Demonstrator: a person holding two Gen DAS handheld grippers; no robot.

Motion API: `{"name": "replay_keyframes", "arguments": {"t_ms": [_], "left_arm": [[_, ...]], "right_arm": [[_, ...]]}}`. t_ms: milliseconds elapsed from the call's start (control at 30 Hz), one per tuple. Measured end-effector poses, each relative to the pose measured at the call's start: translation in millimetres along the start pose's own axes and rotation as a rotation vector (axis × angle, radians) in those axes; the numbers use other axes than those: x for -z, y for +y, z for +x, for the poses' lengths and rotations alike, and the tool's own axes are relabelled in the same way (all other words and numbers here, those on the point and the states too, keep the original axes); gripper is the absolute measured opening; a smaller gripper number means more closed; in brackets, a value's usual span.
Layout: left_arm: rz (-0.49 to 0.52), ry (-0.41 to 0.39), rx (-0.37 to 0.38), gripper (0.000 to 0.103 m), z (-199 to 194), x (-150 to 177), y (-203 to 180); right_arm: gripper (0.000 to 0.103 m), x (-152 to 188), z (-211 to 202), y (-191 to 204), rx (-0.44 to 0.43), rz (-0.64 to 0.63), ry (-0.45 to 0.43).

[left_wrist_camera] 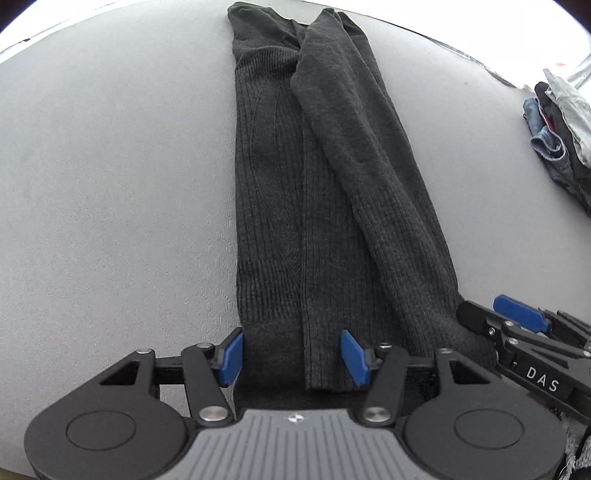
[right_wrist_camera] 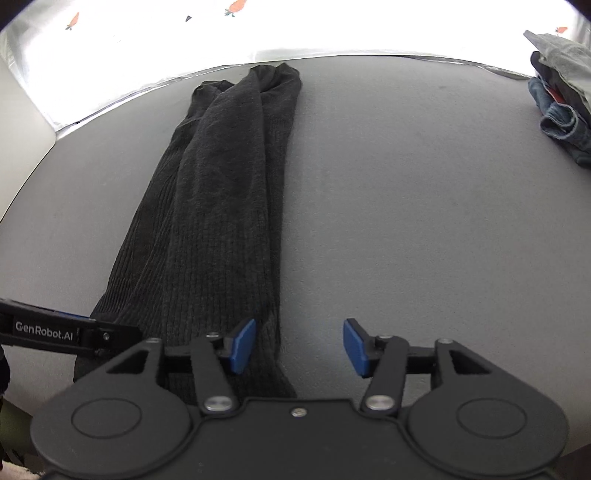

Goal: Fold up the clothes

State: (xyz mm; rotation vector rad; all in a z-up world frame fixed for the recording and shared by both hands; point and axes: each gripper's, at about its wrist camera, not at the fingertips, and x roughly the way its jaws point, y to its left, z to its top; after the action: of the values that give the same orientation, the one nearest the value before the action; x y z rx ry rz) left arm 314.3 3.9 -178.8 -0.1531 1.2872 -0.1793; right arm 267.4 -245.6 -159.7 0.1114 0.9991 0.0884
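Observation:
A dark grey ribbed knit garment (left_wrist_camera: 332,206) lies on the grey surface, folded lengthwise into a long strip that runs away from me, with a sleeve laid diagonally on top. My left gripper (left_wrist_camera: 293,357) is open over the strip's near end, its blue pads straddling the left half of the cloth without pressing it. My right gripper (right_wrist_camera: 299,346) is open at the garment's (right_wrist_camera: 221,221) near right edge. Its left pad hangs over the cloth and its right pad over bare surface. The right gripper (left_wrist_camera: 495,314) also shows beside the near right corner in the left wrist view.
A pile of other clothes (left_wrist_camera: 561,140), denim and grey among them, sits at the far right (right_wrist_camera: 561,103). Beyond the grey surface's (right_wrist_camera: 406,203) far edge lies a bright white cloth with small carrot prints (right_wrist_camera: 236,7). The left gripper's side (right_wrist_camera: 55,328) crosses the lower left.

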Motion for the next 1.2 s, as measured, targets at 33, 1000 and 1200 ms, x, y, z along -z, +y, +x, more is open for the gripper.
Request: {"name": "replay_keyframes", "arguments": {"t_ms": [33,1000,1200], "left_arm": [[-0.005,-0.015,-0.001,0.057,-2.1,-5.2,2.0],[-0.022,-0.134,0.224,0.018,56.2,-155.8,27.7],[-0.042,-0.131,0.201,0.018,51.2,-153.7,30.6]], "right_arm": [[0.054,-3.0,-0.7,-3.8,0.001,0.019,-0.001],[0.018,-153.4,114.5,39.2,-0.092,-0.075,-0.026],[0.027,-156.6,112.6,18.6,-0.035,-0.052,0.016]]}}
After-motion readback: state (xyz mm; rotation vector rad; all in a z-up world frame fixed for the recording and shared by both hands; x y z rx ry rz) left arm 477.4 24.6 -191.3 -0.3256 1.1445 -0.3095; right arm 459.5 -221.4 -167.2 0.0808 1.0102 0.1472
